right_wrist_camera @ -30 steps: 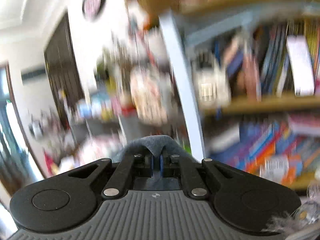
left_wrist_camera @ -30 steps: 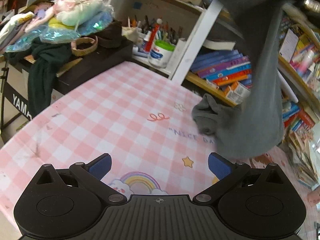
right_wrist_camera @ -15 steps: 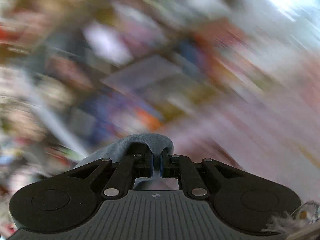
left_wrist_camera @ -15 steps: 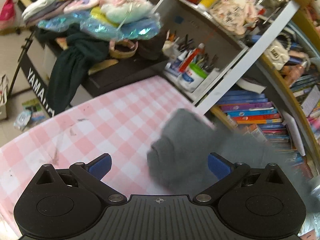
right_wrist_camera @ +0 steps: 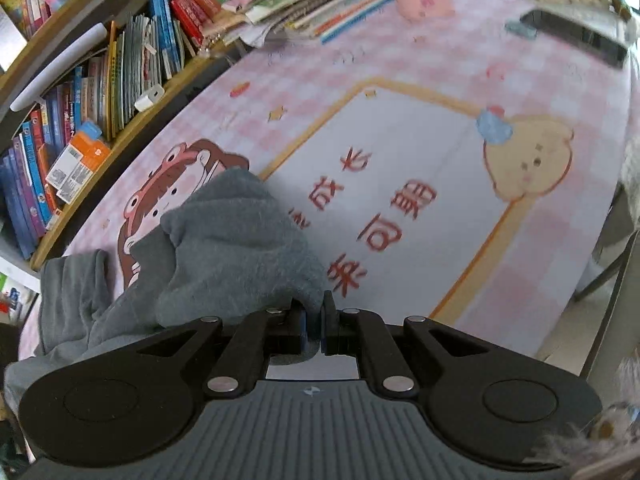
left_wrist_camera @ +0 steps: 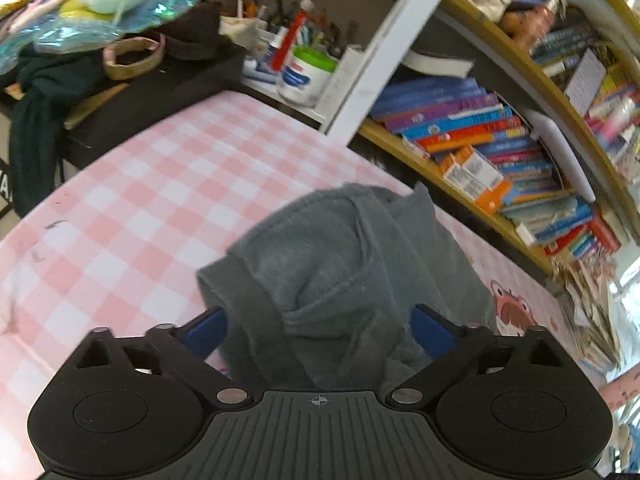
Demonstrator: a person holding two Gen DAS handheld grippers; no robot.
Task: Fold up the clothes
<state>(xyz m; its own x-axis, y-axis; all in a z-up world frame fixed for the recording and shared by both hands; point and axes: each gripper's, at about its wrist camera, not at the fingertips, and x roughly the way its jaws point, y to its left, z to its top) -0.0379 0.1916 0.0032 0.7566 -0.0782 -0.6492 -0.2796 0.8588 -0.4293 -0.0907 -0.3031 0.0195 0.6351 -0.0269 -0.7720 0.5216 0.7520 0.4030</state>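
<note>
so the grey garment (left_wrist_camera: 344,280) that was dangling a second ago is now dumped on the pink checked table (left_wrist_camera: 160,184), right gripper (right_wrist_camera: 314,316) still pinched on its edge, left gripper (left_wrist_camera: 320,324) wide open around the heap, so folding's barely started.

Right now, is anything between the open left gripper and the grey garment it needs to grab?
Nothing visible. The grey garment already bulges between the open left gripper's blue pads, while the right gripper pinches another edge.
</note>
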